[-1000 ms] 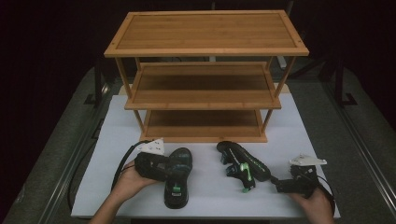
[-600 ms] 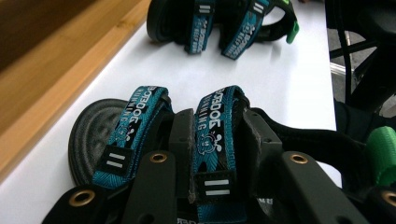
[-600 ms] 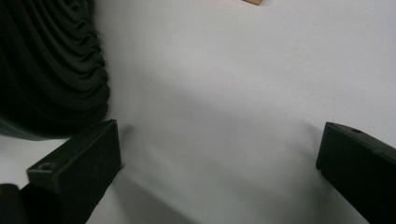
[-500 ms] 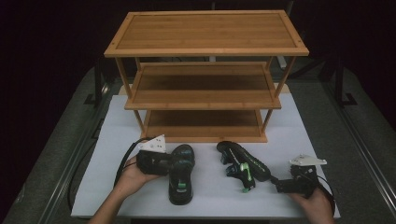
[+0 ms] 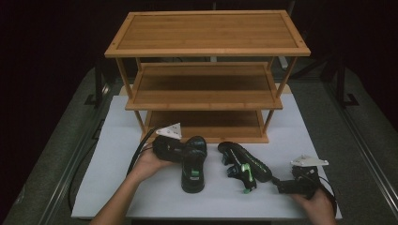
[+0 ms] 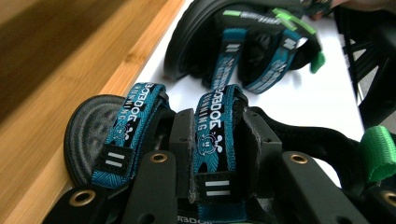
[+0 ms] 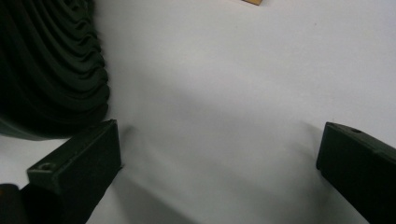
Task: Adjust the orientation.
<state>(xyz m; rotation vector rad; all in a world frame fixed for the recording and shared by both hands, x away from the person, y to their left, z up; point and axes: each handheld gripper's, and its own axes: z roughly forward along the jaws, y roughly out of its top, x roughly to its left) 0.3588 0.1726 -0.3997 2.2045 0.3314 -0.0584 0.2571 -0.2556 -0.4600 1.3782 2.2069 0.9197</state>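
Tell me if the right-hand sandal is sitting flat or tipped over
Tipped on its side: the right sandal shows its straps sideways in the high view, and its ridged sole stands up from the table.

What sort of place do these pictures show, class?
Probably a staged recording bench, not a home: a white table against a dark backdrop, holding a bamboo shoe rack and two sandals, one clamped by the left gripper.

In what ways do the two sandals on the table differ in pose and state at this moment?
The left sandal stands on its sole, and the left gripper is shut on one of its straps. The right sandal lies tipped on its side, held by nothing; the right gripper is open beside its sole. Both are black with teal straps and green tabs.
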